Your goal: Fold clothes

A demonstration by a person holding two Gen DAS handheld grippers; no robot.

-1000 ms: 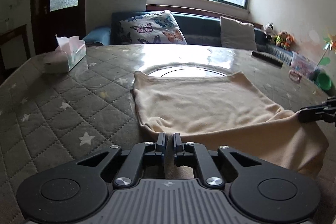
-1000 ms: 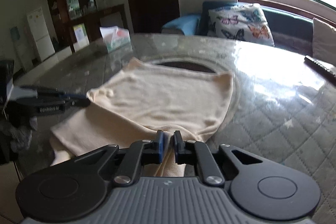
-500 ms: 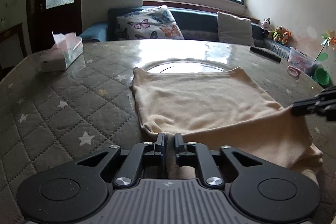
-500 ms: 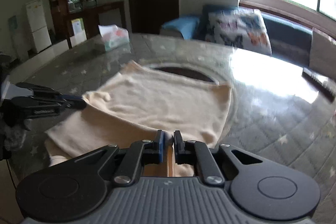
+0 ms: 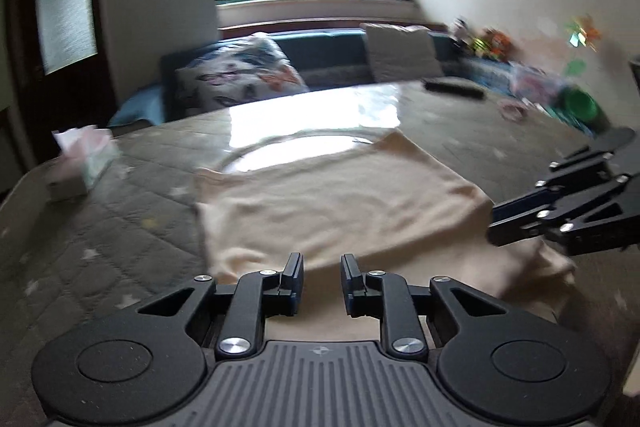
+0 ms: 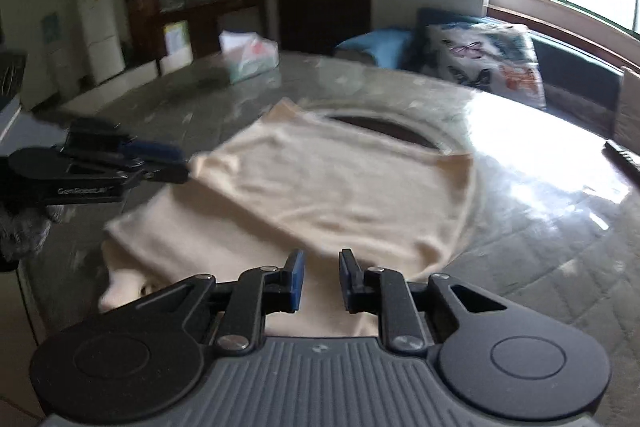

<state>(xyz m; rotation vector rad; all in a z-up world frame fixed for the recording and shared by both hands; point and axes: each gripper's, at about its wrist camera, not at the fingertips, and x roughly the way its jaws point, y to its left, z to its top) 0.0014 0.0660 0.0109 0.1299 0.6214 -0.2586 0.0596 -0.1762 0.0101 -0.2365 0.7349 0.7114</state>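
A cream garment (image 5: 340, 203) lies on the quilted table, its near part folded over onto the far part; it also shows in the right wrist view (image 6: 332, 187). My left gripper (image 5: 320, 277) is open and empty just above the folded near edge. My right gripper (image 6: 319, 277) is open and empty over the garment's near right edge. Each gripper shows in the other's view, the right one (image 5: 496, 223) beside the garment's right corner and the left one (image 6: 180, 163) beside its left corner.
A tissue box (image 5: 80, 167) stands at the table's left. A remote (image 5: 454, 89) and small coloured items (image 5: 576, 103) lie at the far right. A round glass turntable (image 5: 304, 151) sits under the garment's far edge. A sofa with cushions (image 5: 240, 79) is behind the table.
Both grippers were shut on the garment's near edge and carried it forward over the far part; now both have opened and let it go. The cloth lies folded.
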